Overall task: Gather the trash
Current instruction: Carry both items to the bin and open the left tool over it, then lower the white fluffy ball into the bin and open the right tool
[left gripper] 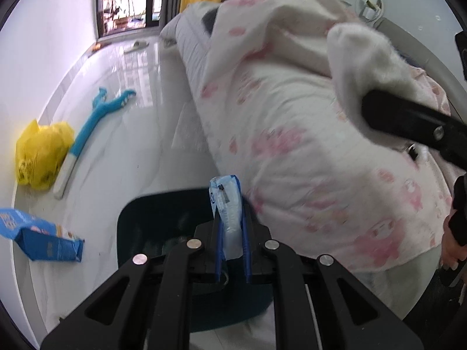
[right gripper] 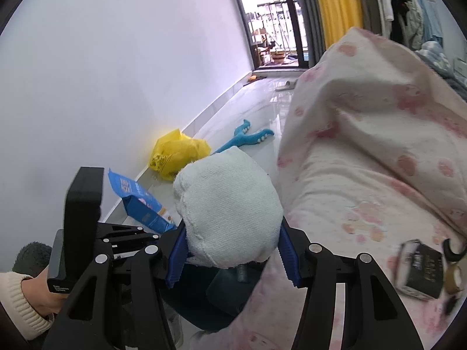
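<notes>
Clamped between the blue pads of the left gripper (left gripper: 232, 230) stood a small blue-and-clear plastic wrapper (left gripper: 226, 204), its lower part pinched in the narrow gap and its top rising above the fingertips. Directly beneath and beyond those fingers sat a dark teal bin (left gripper: 151, 218) on the pale floor (left gripper: 131, 134), so the wrapper hung over the bin's open mouth, close to the edge of the bed. On the bed lay a pink-patterned quilt (left gripper: 306, 145).

From the right wrist view, the right gripper (right gripper: 232, 250) was opened fairly wide around a white cloth bundle (right gripper: 227, 207), whose rounded bulk filled the gap; the blue pads (right gripper: 178, 250) pressed against its lower sides while most of the bundle bulged up above the fingertips. It was held over the quilt's edge, with the bin partly visible below it.

Along the wall lay a blue carton (left gripper: 43, 233), a crumpled yellow bag (left gripper: 41, 151) and a blue plush toy (left gripper: 96, 116), all well apart from both grippers. A dark box (right gripper: 420, 271) rested on the quilt at the right.
</notes>
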`<state>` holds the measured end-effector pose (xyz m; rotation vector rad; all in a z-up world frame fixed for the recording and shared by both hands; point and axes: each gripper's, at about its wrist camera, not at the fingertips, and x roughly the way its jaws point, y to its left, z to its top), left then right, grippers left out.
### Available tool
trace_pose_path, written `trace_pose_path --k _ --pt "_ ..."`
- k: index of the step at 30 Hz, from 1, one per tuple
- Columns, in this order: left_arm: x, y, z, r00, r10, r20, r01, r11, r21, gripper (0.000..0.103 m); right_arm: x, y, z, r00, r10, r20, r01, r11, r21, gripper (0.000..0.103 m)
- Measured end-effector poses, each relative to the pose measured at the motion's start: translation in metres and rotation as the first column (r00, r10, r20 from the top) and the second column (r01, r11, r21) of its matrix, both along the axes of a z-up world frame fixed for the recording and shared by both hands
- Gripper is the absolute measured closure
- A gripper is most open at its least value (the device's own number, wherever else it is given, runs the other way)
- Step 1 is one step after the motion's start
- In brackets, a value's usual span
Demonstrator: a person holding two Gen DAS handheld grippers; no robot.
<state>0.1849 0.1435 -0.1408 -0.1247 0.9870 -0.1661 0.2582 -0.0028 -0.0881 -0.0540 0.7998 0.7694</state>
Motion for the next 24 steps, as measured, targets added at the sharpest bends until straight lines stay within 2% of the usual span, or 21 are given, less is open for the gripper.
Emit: trace_pose_path --k 9,14,20,22,24 --pt "-0.005 0.029 -0.048 0.988 0.027 -0.153 -0.029 1.000 -0.011 0.090 0.006 0.042 -0.024 0.995 0.021 -0.097 -0.024 0.999 -0.039 0.047" --pt "-0.010 0.044 -0.074 0.966 0.037 -0.255 -0.048 0.998 -0.037 0.090 0.004 0.063 -0.036 0.991 0.041 -0.127 -0.050 0.996 -0.071 0.047" --pt "-0.019 0.060 -0.094 0.942 0.039 -0.333 -0.061 0.997 -0.053 0.088 0.005 0.080 -0.057 0.981 0.050 -0.187 -0.070 0.992 -0.100 0.047" --pt "-0.023 0.063 -0.096 0.938 0.040 -0.343 -0.058 0.997 -0.041 0.076 0.009 0.087 -0.065 0.978 0.051 -0.203 -0.074 0.991 -0.107 0.047" --pt "-0.027 0.065 -0.094 0.940 0.040 -0.340 -0.050 0.998 -0.022 0.058 0.008 0.093 -0.070 0.975 0.049 -0.216 -0.076 0.990 -0.118 0.047"
